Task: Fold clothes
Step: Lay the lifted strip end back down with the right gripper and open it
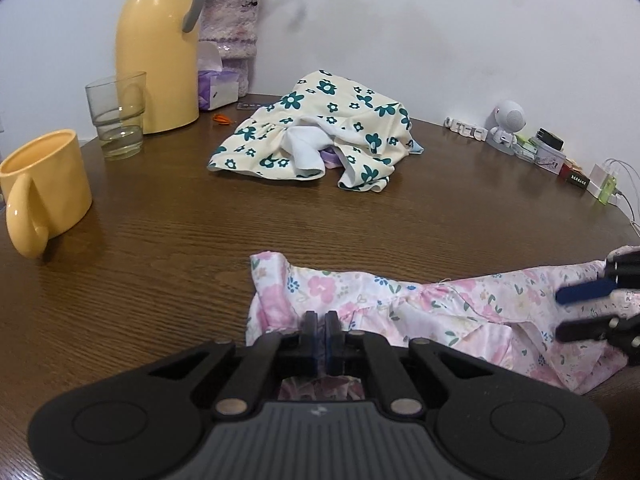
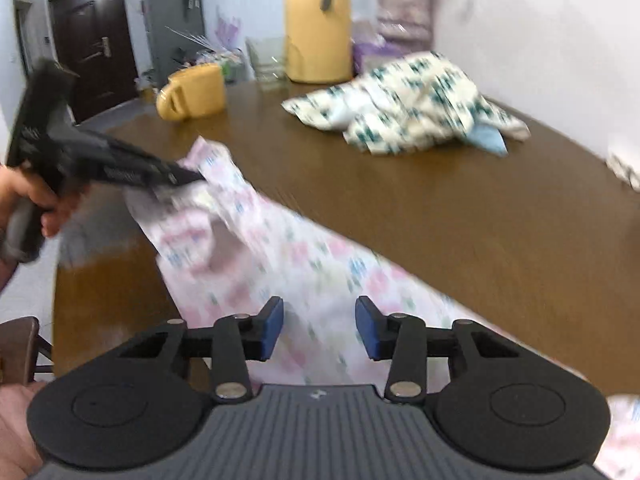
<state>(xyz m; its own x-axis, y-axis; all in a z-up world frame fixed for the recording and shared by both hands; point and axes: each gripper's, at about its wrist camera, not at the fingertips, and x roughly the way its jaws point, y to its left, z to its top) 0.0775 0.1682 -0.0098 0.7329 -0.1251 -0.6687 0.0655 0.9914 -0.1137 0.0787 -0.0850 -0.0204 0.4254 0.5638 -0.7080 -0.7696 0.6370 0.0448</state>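
A pink floral garment [image 1: 400,300] lies stretched along the near edge of the brown wooden table [image 1: 160,248]. My left gripper [image 1: 320,328] is shut on the garment's left end, with cloth bunched around its pads. In the right wrist view the left gripper [image 2: 192,178], held by a hand [image 2: 24,196], pinches that same end of the pink floral garment [image 2: 280,256]. My right gripper [image 2: 320,328] stands open just over the cloth, its blue pads [image 2: 274,328] apart with nothing pinched. From the left wrist view the right gripper [image 1: 576,312] shows at the garment's right end.
A crumpled cream garment with teal flowers [image 1: 316,132] lies mid-table. At the back left stand a yellow thermos [image 1: 156,52], a glass [image 1: 116,116] and a yellow mug [image 1: 44,184]. Small boxes and a charger [image 1: 600,184] line the right edge by the wall. A chair [image 2: 16,348] stands near the table.
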